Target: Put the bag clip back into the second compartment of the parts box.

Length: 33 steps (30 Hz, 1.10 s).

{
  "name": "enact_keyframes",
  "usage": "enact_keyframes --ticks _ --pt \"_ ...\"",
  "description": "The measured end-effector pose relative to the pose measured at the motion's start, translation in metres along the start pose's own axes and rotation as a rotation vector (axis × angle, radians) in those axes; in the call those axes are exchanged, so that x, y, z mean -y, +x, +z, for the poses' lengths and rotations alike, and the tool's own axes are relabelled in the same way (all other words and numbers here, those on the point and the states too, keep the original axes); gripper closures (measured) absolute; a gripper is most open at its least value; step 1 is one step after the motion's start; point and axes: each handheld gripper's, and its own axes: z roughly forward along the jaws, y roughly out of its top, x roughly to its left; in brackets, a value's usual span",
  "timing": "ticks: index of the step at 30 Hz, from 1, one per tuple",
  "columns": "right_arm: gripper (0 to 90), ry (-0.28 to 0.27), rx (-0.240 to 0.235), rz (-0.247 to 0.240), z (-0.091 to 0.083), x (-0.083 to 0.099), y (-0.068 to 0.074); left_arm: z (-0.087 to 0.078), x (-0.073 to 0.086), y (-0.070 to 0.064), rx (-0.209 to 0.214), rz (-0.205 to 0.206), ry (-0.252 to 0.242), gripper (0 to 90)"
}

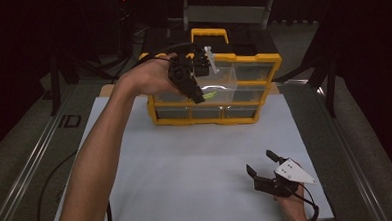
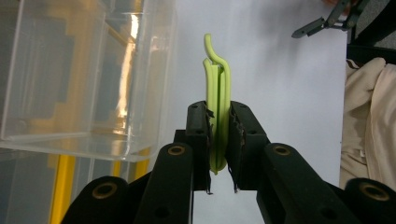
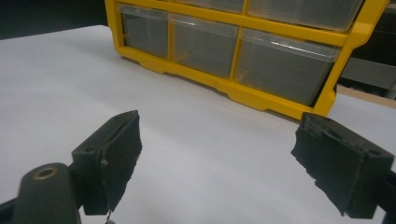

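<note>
High view: left gripper (image 1: 195,88) raised in front of the yellow drawer cabinet (image 1: 267,62), at the far edge of the white table (image 1: 196,160). Jaws pointed down toward the cabinet's middle row, next to a clear drawer (image 1: 223,82) pulled out from the frame. Small green item visible just beside the jaw tips, over the cabinet front. Left forearm (image 1: 96,160) stretched from the near left corner of the table to the cabinet.

Left gripper view: jaws closed on a green plastic clip (image 2: 216,93), pinched between the two pads (image 2: 198,135). Clip upright between the pads, hooked end projecting beyond the jaw tips, lower end showing below the pads. Clear drawer (image 2: 84,74) just beside the clip on the left of this view, apart from it; nothing seen inside. White table surface behind the clip.

High view: right gripper (image 1: 264,166) near the right corner of the near edge of the table, well apart from the cabinet. Jaws spread wide, nothing between them. Grey three-cornered plate on top.

Right gripper view: both black pads (image 3: 112,158) held far apart over bare white table, pointed at the cabinet's bottom row (image 3: 275,63) of closed clear drawers. Contents of those drawers too dim to identify.
</note>
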Motion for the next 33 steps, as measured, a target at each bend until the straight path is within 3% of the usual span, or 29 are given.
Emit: enact_keyframes --ticks 6,8,23,26,29,33 --pt "14.4 0.003 -0.003 -0.001 0.0 0.0 0.001 -0.003 -0.006 0.003 0.0 -0.038 0.0 80.4" --pt "14.4 0.002 -0.004 0.0 0.0 0.0 0.001 -0.005 -0.007 0.005 -0.011 -0.028 -0.003 80.4" --pt "14.4 0.004 -0.008 -0.001 0.002 0.001 0.002 -0.011 -0.015 0.017 -0.018 -0.076 0.003 80.3" --pt "14.4 0.004 -0.008 -0.002 0.002 0.001 0.002 -0.012 -0.016 0.021 -0.029 -0.086 0.004 80.3" --pt "14.4 0.004 -0.009 0.0 0.001 0.0 0.001 -0.014 -0.018 0.026 -0.069 -0.104 0.001 80.0" --pt "14.4 0.004 -0.009 0.001 0.002 0.001 0.001 -0.014 -0.018 0.03 -0.072 -0.119 0.012 80.1"
